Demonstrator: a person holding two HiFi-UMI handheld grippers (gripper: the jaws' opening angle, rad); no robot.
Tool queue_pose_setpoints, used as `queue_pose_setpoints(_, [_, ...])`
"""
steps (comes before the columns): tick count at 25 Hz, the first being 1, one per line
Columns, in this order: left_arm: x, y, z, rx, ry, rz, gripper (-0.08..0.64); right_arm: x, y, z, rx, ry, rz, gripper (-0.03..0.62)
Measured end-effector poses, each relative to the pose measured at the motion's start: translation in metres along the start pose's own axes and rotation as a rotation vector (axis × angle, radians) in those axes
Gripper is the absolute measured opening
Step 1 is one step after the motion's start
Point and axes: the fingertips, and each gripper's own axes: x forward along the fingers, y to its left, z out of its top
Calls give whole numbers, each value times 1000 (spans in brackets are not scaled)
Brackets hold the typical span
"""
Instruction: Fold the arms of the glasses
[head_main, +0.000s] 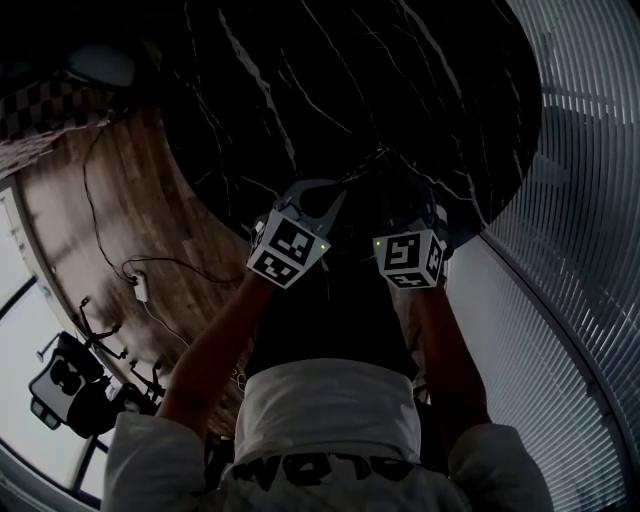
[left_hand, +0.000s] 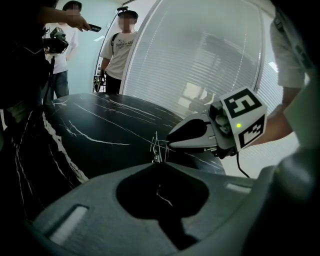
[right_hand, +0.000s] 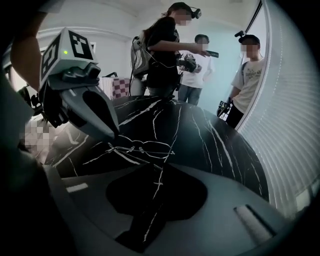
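On a dark, white-veined marble worktop (head_main: 300, 100), thin wire-rimmed glasses (right_hand: 145, 147) lie between your left gripper (left_hand: 157, 164) and right gripper (right_hand: 162, 167), both pressed together beside the frame; they look light, springy and fragile, so pinch gently near a hinge.

A round black marble tabletop with thin white veins (head_main: 400, 100) fills most of the room's middle. Below it lies a floor of warm brown wooden planks (head_main: 90, 220), where thin dark cables (head_main: 130, 270) trail towards black tripod-mounted gear (head_main: 70, 385). Along one side curves a wall of pale horizontal blinds (head_main: 580, 300), brightly lit from behind. At the far side stands a pink-and-white checkered panel (head_main: 40, 105). Beyond the table, several standing people (right_hand: 170, 55) wait before a plain pale blue wall (right_hand: 220, 75).
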Motion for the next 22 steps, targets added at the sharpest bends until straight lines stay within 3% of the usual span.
queue_pose_setpoints(12, [4,-1,2,-15,-13,6,15,6,-4,0,26,0,4,60])
queue_pose_setpoints(17, [6,-2,7,-6,-13,8,75,-2,-5,-6,49,-2,7,60])
queue_pose_setpoints(22, [1,3,8,-9,-9,19,87,-8,-4,-1,67,-1,14,60])
